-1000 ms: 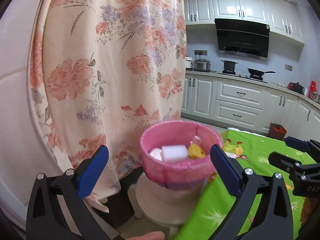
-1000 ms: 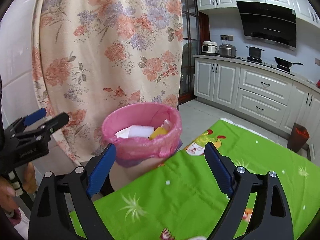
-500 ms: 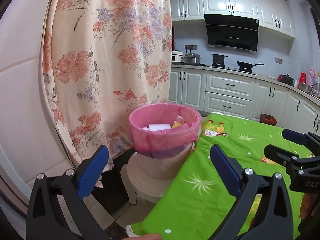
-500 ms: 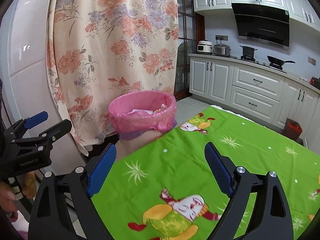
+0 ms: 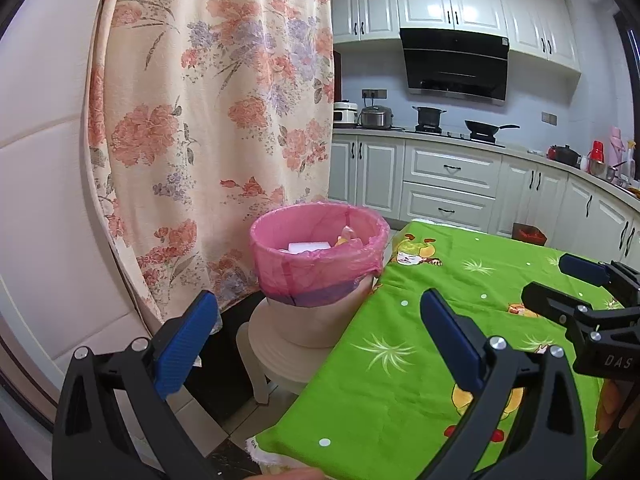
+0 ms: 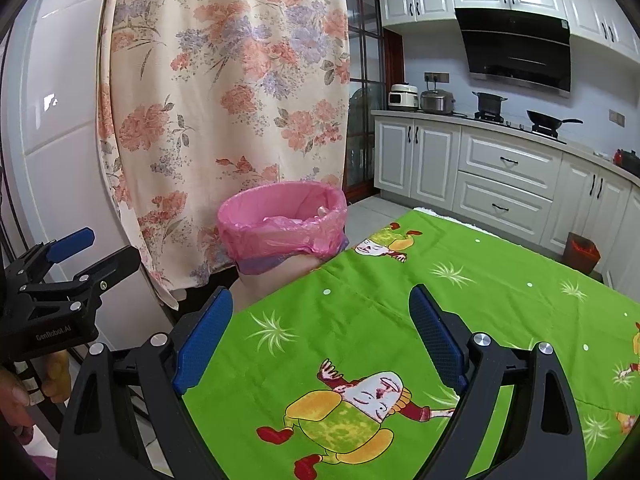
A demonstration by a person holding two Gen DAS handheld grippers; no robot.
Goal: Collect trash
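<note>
A waste bin lined with a pink bag stands on a white stool beside the corner of the table. It holds a white block and yellow scraps. The bin also shows in the right wrist view. My left gripper is open and empty, back from the bin. My right gripper is open and empty above the green tablecloth. Each gripper shows at the edge of the other's view.
A floral curtain hangs behind the bin, with a white wall panel to its left. White kitchen cabinets and a range hood line the far wall. A small dark bin stands on the floor beyond the table.
Both grippers have pulled back from the bin, which looks smaller and farther. More of the green tablecloth is in view. Both stay open and empty.
</note>
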